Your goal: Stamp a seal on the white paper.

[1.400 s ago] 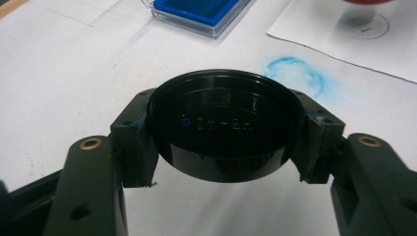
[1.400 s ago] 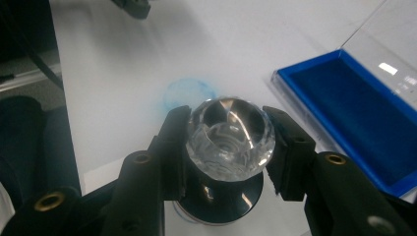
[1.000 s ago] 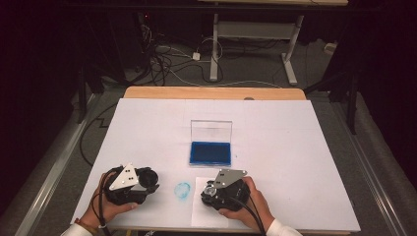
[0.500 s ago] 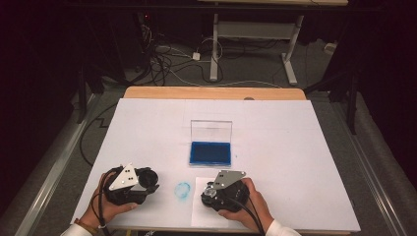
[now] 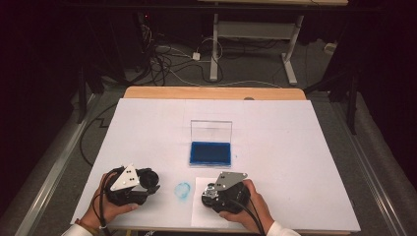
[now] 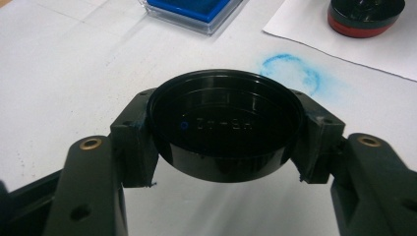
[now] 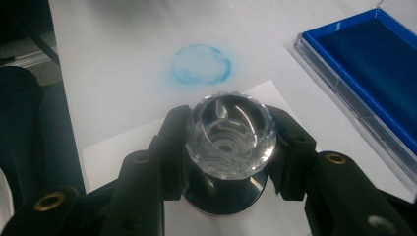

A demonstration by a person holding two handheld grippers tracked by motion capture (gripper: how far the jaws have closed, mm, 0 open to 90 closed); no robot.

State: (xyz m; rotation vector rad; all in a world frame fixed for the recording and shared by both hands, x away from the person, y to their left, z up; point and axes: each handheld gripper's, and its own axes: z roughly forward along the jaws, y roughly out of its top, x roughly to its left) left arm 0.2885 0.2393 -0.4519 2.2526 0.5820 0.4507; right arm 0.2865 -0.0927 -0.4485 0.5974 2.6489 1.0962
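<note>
A white-topped table fills the middle of the high view, with a strip of bare wood along its upper edge. Just below the frame's centre lies an open ink pad, its blue cushion flat and its clear lid upright behind it. Lower down, left of centre, a faint blue ring-shaped smudge marks the surface. A white paper sheet lies at the lower centre, seemingly just beside the smudge.

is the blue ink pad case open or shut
Open: the ink pad case has its clear lid standing up behind the exposed blue pad.
</note>
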